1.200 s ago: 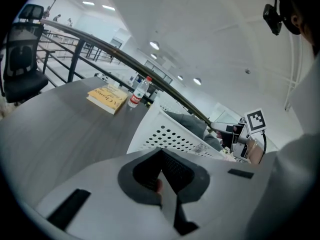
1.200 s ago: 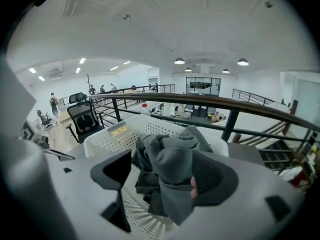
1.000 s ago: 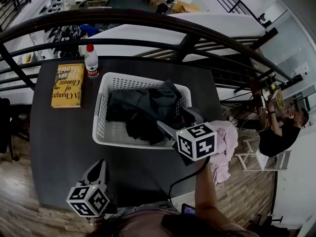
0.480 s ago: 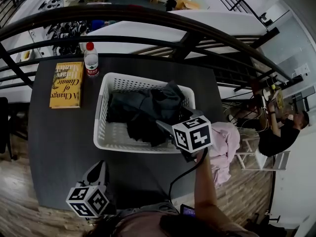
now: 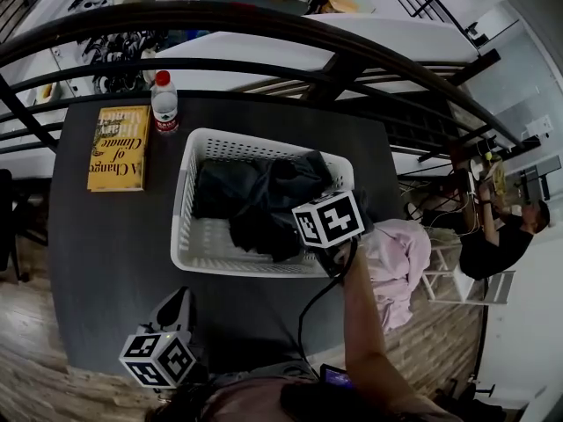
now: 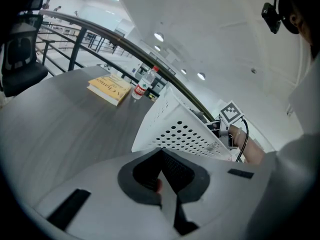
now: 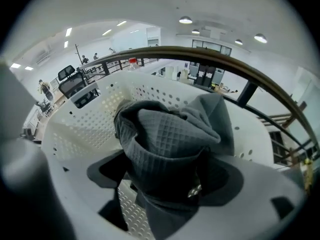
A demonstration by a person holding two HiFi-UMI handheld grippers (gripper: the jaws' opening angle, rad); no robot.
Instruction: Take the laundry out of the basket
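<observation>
A white perforated basket [image 5: 180, 202] [image 6: 185, 129] [image 7: 82, 129] stands mid-table with dark grey laundry [image 5: 255, 196] heaped in it. My right gripper [image 5: 306, 229] [image 7: 167, 176] points steeply down into the basket's right part. Its jaws have just been opening and stand wide; a bunched grey waffle-knit cloth [image 7: 170, 139] lies between them, and I see no pad pressing on it. My left gripper [image 5: 176, 304] [image 6: 162, 176] hovers low over the table's near left, short of the basket, shut on nothing. A pink garment [image 5: 398, 262] lies at the table's right edge.
A yellow book [image 5: 119, 148] [image 6: 107, 86] and a red-capped water bottle [image 5: 164, 105] [image 6: 144, 84] sit at the far left of the dark table [image 5: 106, 236]. A black railing [image 5: 264, 25] runs behind the table. A person [image 5: 501, 231] sits at the right, beyond the table.
My right gripper has moved from the basket's near right rim down into the basket, onto the grey cloth. My left gripper has stayed where it was.
</observation>
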